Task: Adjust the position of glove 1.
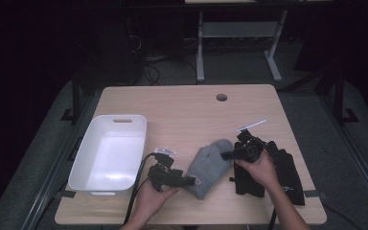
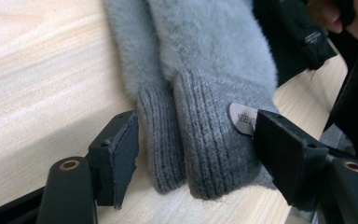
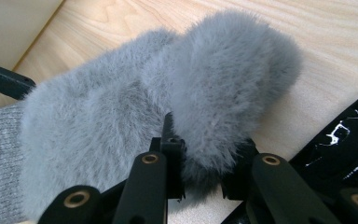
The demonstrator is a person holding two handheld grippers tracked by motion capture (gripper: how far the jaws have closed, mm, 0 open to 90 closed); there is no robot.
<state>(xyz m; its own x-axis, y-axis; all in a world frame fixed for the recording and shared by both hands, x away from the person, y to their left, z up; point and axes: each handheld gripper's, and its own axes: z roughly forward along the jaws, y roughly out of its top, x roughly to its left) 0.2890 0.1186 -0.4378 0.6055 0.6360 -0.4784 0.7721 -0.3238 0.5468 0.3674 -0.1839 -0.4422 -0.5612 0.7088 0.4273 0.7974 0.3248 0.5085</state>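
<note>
The fluffy grey knitted mitten (image 1: pixel 210 165) is judged light, soft, compressible; its ribbed cuff (image 2: pixel 200 140) is straddled by the open left gripper (image 2: pixel 196 154); its furry tip is pinched by the right gripper (image 3: pixel 205 163).

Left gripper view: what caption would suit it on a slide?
Open left gripper straddles the ribbed cuffs of the grey mittens on the table.
</note>
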